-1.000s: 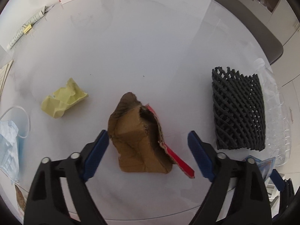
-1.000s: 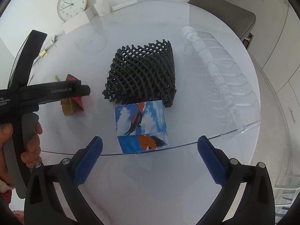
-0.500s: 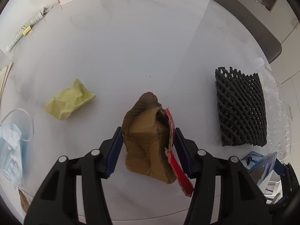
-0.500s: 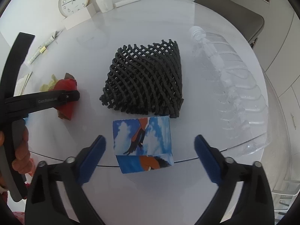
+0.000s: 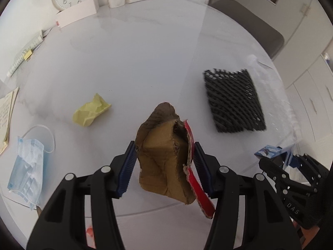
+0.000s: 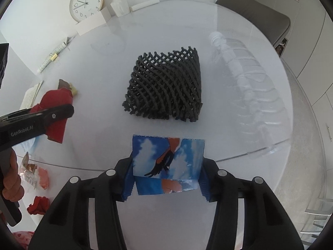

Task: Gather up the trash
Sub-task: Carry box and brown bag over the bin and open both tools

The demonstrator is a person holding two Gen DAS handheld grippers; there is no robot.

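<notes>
Left gripper (image 5: 164, 166) is clamped on the crumpled cardboard scrap (image 5: 166, 162), which hangs between its pads clear of the white table (image 5: 135, 62), long axis running away from the camera. Right gripper (image 6: 166, 179) is closing on the blue printed packet (image 6: 168, 162) at the table's near edge; the pads touch both its sides. Remaining litter lies beyond: black foam netting (image 6: 166, 89) directly ahead of the right gripper, yellow paper wad (image 5: 90, 111) nearer the left.

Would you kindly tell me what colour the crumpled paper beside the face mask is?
Pale yellow-green crumpled paper, clearest in the left wrist view.
</notes>
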